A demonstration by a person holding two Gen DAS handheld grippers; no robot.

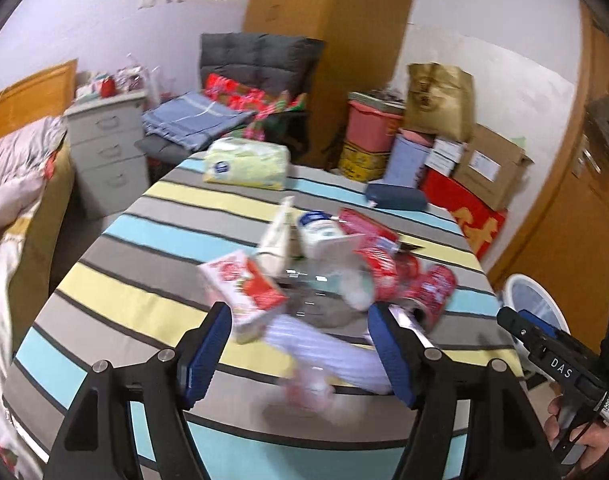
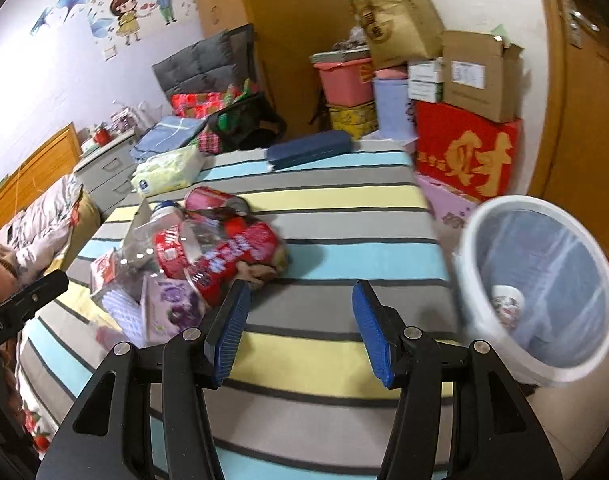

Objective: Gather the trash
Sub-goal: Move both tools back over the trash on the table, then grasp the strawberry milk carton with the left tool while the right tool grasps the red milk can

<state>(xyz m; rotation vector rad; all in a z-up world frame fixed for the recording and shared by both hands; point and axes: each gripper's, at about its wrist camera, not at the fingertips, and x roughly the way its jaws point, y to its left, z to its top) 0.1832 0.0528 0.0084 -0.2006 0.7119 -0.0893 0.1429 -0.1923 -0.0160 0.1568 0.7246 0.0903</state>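
Observation:
A pile of trash lies on the striped table (image 1: 144,216): a red and white carton (image 1: 244,284), a white bottle (image 1: 322,236), red snack bags (image 1: 378,256), a red can (image 1: 432,288) and a white wrapper (image 1: 324,344). My left gripper (image 1: 300,340) is open, empty, just above the wrapper at the pile's near edge. In the right wrist view the pile shows as red bags (image 2: 224,256) and a purple packet (image 2: 168,308). My right gripper (image 2: 300,328) is open and empty, over the table (image 2: 344,232) to the right of the pile. A white bin (image 2: 544,292) lined with a bag stands to its right, with one piece of trash inside.
A tissue pack (image 1: 246,164) and a dark blue case (image 1: 396,197) lie at the table's far end. Boxes (image 2: 464,148) and a pink tub (image 2: 344,80) are stacked behind the table. A bed (image 1: 12,184) and a drawer unit (image 1: 108,140) stand to the left. The bin (image 1: 532,300) shows beyond the table's right edge.

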